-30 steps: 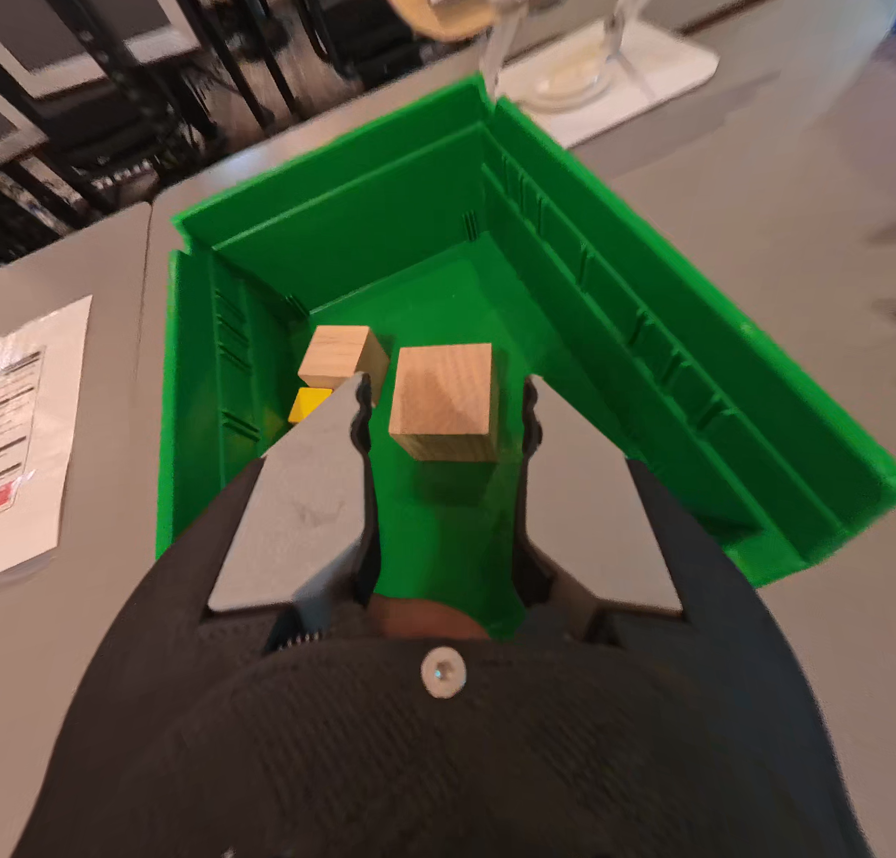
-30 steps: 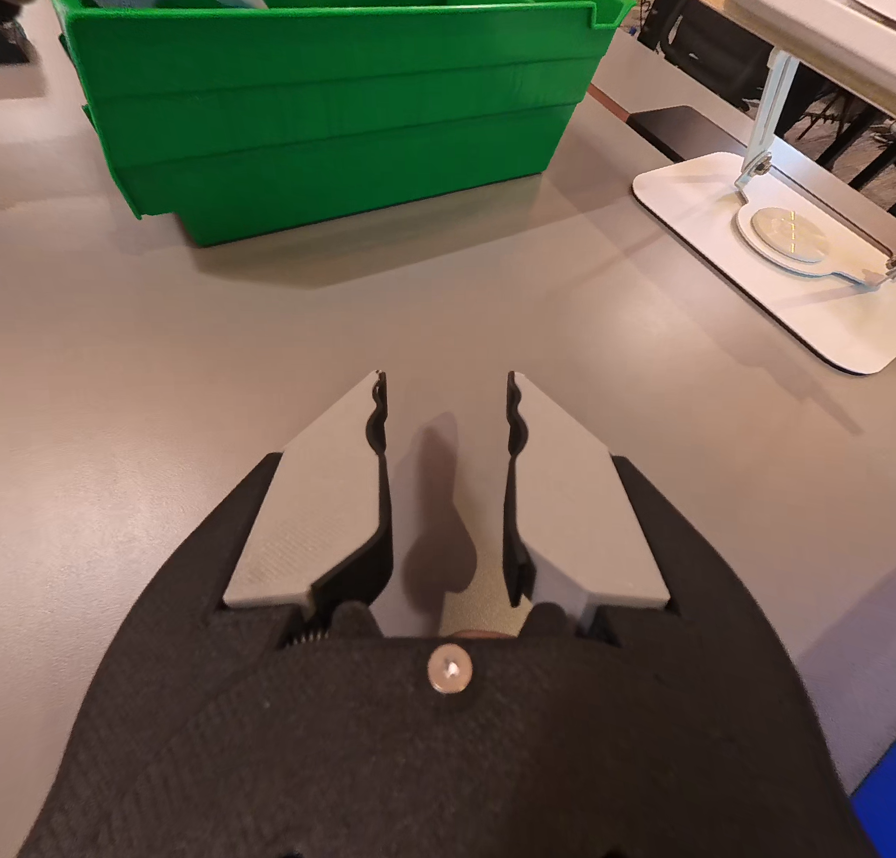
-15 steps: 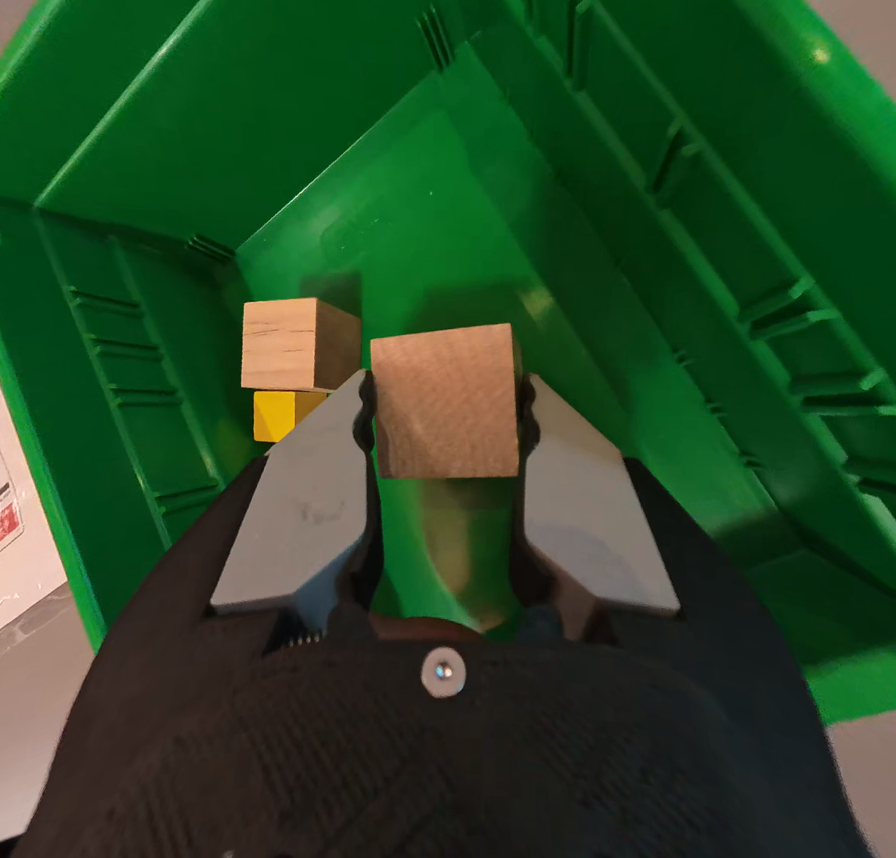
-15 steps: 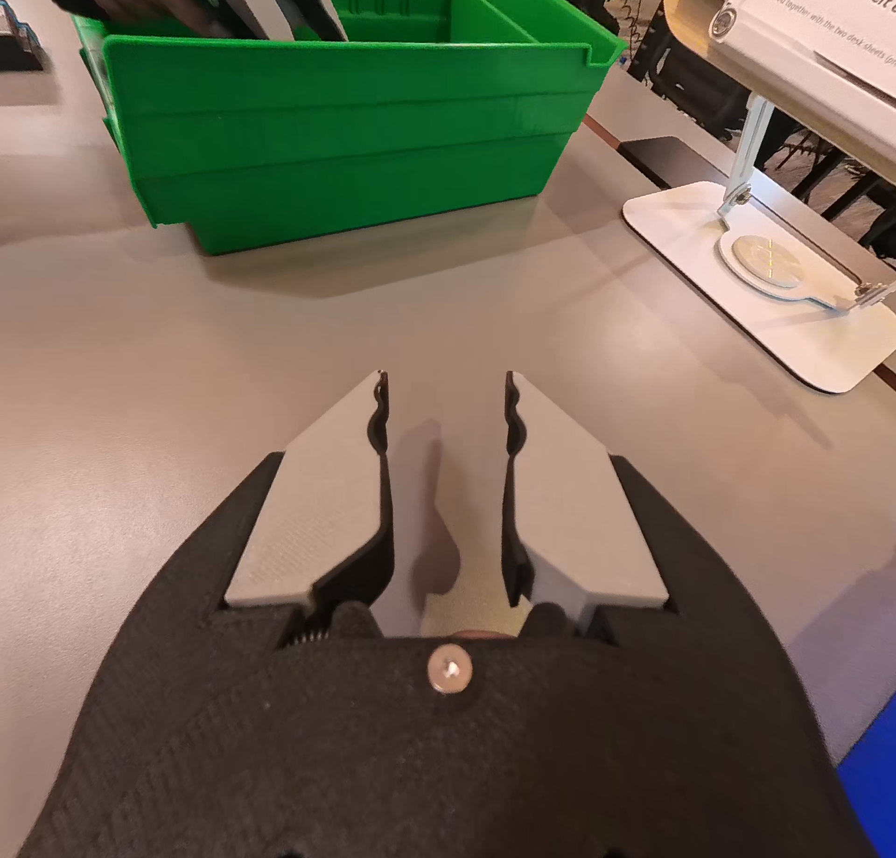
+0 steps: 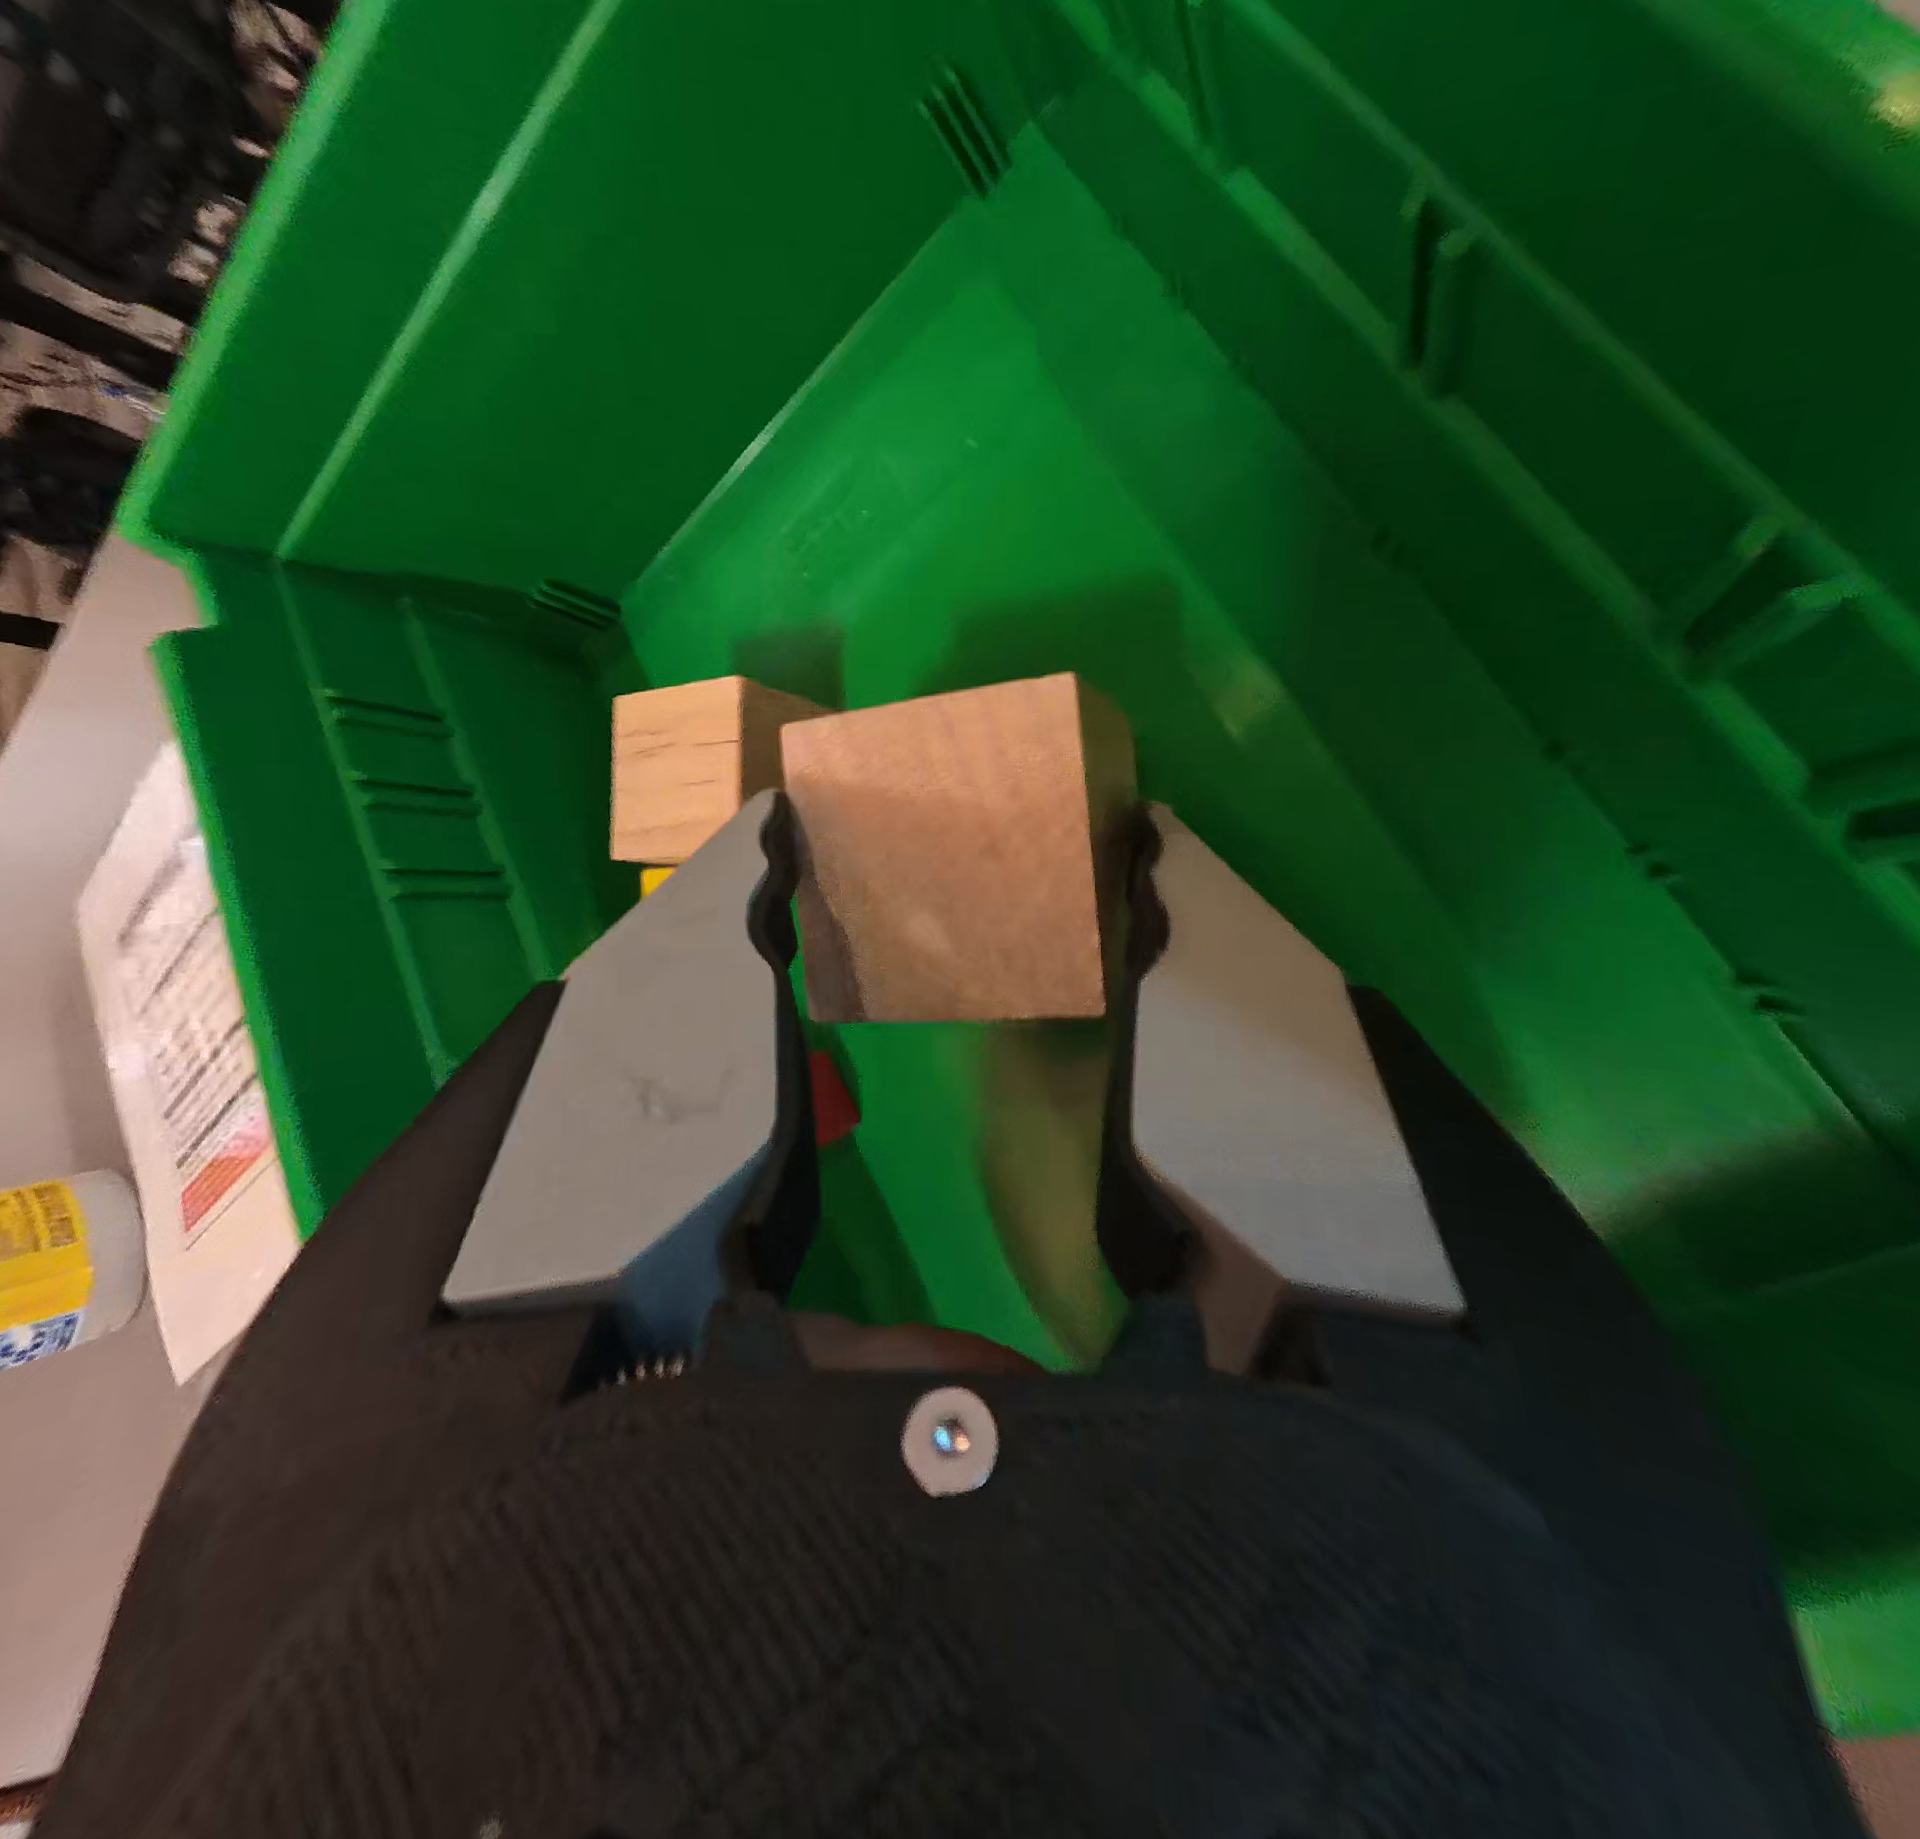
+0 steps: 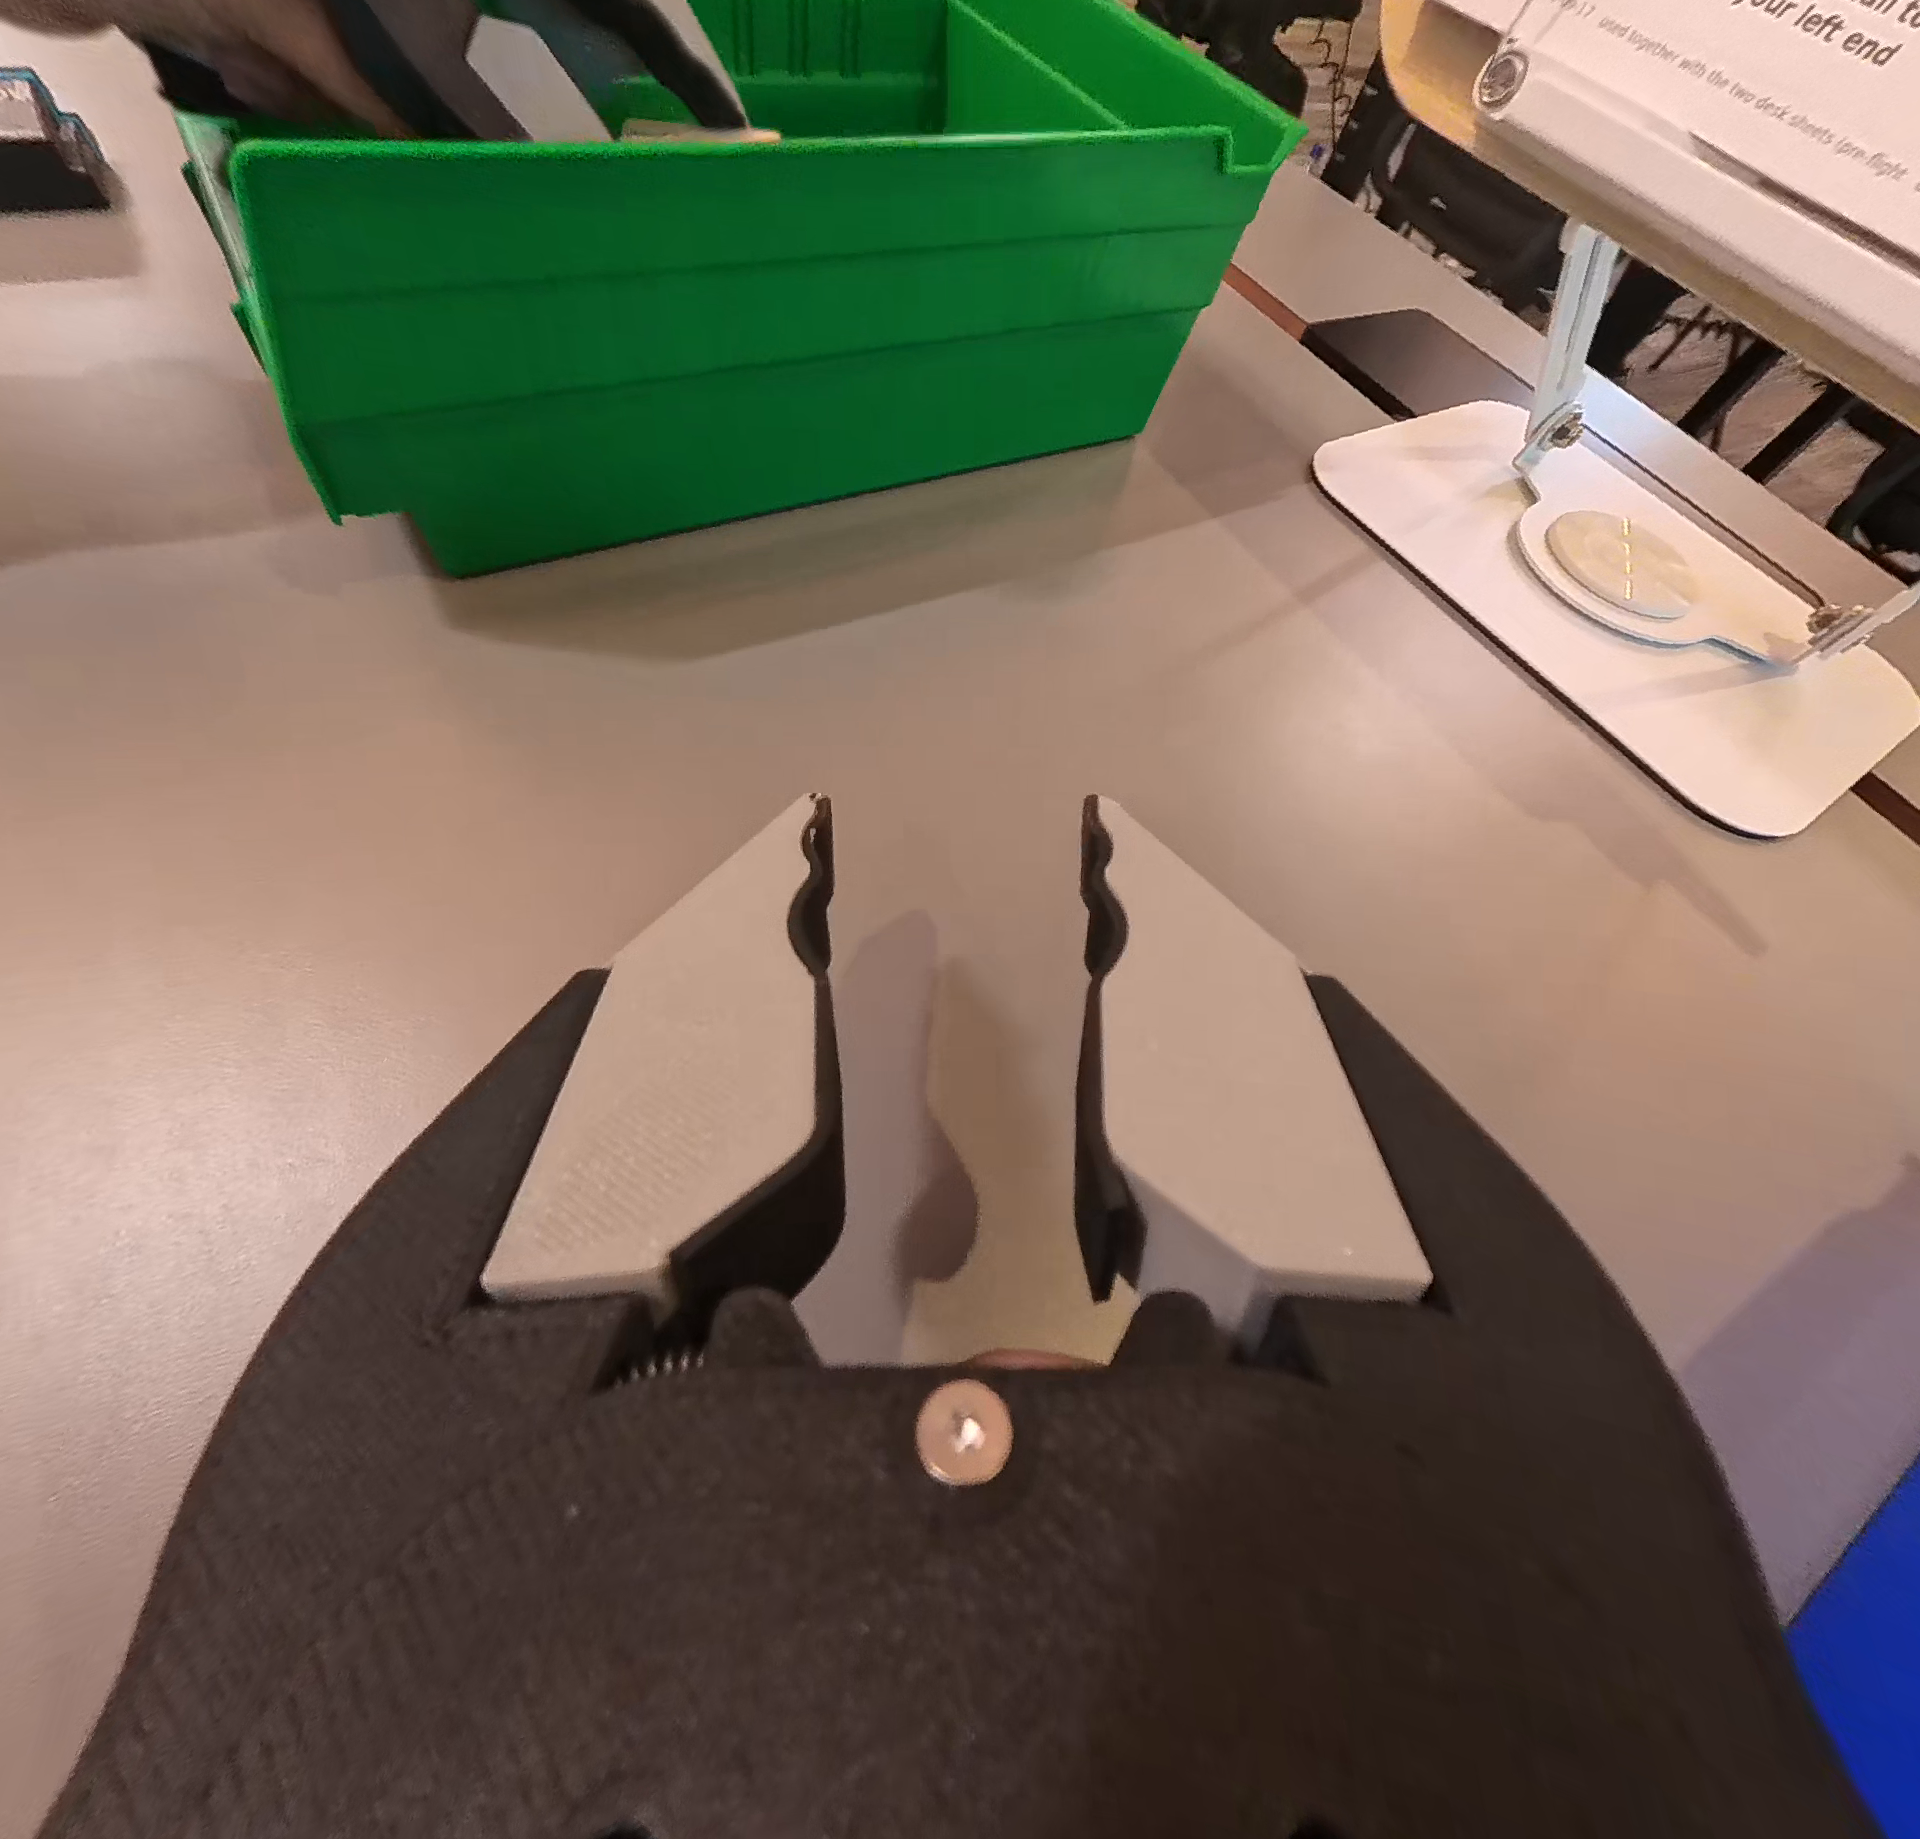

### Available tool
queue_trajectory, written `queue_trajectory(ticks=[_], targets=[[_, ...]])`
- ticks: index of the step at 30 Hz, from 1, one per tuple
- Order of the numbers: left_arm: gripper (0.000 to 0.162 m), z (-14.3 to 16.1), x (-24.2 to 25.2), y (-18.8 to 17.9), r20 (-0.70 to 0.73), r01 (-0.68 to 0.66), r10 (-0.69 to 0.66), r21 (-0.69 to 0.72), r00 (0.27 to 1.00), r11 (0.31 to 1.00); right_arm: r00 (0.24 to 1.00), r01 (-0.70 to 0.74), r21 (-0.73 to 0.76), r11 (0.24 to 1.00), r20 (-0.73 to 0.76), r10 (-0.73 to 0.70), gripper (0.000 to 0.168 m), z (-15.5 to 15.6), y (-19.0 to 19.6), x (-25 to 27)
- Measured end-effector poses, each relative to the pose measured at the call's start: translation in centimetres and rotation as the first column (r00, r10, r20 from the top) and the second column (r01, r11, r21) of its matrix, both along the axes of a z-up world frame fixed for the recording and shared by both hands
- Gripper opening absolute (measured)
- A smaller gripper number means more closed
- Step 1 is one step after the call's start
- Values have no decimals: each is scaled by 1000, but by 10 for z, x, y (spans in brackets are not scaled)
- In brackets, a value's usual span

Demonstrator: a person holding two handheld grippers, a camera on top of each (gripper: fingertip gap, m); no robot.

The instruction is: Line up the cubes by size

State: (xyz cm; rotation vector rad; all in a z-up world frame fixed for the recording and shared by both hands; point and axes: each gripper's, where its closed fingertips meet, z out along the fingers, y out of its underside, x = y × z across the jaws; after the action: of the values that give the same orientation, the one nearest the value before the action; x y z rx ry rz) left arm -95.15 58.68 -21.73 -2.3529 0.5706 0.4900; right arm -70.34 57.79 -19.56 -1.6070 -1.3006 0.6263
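Note:
My left gripper (image 5: pixel 951 870) is shut on a large wooden cube (image 5: pixel 945 854) and holds it above the floor of the green bin (image 5: pixel 1039 418). A smaller wooden cube (image 5: pixel 675 781) sits on the bin floor to the left, with a sliver of a yellow cube (image 5: pixel 655 877) in front of it and a bit of a red thing (image 5: pixel 831 1098) under my left finger. My right gripper (image 6: pixel 954 833) is open and empty over the grey table. In the right wrist view the bin (image 6: pixel 727 335) stands ahead, with the left gripper (image 6: pixel 582 54) reaching into it.
A white stand base (image 6: pixel 1621 605) with a paper sign (image 6: pixel 1704 33) sits right of the bin. A printed sheet (image 5: pixel 177 1041) and a small bottle (image 5: pixel 62 1259) lie left of the bin. A dark object (image 6: pixel 42 158) is at far left.
My left gripper moved down into the bin, closed on the large wooden cube and lifted it. My right gripper stayed open and backed away from the bin a little.

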Motion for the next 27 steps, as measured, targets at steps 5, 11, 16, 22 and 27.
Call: queue_trajectory(ticks=[5, 11, 16, 22, 27], targets=[[62, 51, 5, -7, 132, -27, -11, 283, 991, 959, 999, -23, -58, 998, -30, 21, 45, 1, -3, -2], [63, 143, 56, -47, 187, 47, -215, 638, 958, 768, 995, -75, -155, 985, -78, 64, 47, 1, -14, -8], [63, 189, 111, -88, 95, 135, -350, 805, 932, 577, 978, -161, -217, 963, -168, 126, 51, 11, -25, -11], [63, 192, 189, -115, -242, 480, -515, 780, 823, 401, 866, -400, -266, 877, -422, 268, 55, 59, -56, -8], [62, 184, 239, -168, -270, 611, -821, 783, 503, 117, 663, -727, -407, 552, -626, 411, 60, 89, -104, 5]])
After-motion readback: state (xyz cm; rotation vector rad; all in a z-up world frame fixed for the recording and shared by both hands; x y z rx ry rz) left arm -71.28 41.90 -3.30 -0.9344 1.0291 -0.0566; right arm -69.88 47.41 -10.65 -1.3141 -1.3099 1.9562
